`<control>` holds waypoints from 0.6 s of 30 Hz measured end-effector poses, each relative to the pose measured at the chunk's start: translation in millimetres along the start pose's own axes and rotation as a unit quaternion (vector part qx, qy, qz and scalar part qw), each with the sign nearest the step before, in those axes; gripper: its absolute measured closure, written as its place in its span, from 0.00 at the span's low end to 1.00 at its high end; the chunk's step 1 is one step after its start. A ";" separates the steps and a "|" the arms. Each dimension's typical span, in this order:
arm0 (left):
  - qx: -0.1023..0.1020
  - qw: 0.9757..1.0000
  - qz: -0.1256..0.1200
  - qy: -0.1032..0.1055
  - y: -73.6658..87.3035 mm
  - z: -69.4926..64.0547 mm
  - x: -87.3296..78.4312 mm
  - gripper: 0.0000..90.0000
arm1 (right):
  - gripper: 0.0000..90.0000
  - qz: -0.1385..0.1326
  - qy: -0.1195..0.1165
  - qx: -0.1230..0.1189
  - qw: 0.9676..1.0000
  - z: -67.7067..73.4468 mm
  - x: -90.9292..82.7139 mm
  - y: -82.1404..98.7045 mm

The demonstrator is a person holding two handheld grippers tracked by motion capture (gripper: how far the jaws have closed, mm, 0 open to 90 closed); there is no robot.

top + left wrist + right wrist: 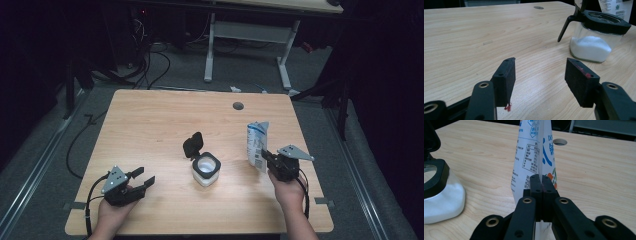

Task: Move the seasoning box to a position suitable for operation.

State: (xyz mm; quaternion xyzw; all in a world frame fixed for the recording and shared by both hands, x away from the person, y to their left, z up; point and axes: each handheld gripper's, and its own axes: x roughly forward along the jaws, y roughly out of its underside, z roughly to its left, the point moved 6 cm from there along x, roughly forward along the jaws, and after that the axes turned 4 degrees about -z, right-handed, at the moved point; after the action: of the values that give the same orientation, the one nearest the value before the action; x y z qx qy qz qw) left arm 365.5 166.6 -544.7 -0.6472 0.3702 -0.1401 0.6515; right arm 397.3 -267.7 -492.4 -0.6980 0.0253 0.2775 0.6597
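While pouch [257,144] stands pinched, jar [205,170] mid-table

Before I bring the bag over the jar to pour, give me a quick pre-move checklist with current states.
1. Right gripper clamped on the white bag: ok.
2. Jar lid flipped open: ok.
3. Jar upright on the table: ok.
4. Left gripper steadying the jar: not ok; jaws open, nothing between them, away from the jar.
5. Bag top opened for pouring: cannot tell.
6. Room left in the jar: ok; white powder fills only the lower part.
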 end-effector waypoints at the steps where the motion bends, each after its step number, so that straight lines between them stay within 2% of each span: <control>1: 0.000 1.000 0.000 0.000 0.1 -0.1 0.2 0.47 | 1.00 -0.006 0.002 0.001 1.000 -0.2 1.1 0.5; 12: 0.002 1.000 0.002 0.000 0.6 0.1 0.8 0.47 | 1.00 -0.037 0.014 0.005 0.999 -10.8 15.1 2.7; 18: 0.003 1.000 0.002 -0.001 1.0 0.8 1.7 0.47 | 1.00 -0.045 0.021 0.008 0.999 -15.1 24.7 7.1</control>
State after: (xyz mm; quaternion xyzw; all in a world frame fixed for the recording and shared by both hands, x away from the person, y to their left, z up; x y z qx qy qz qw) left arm 366.8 166.2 -546.2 -0.6445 0.3704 -0.1390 0.6543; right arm 420.6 -274.6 -509.6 -0.6989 0.0105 0.2325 0.6763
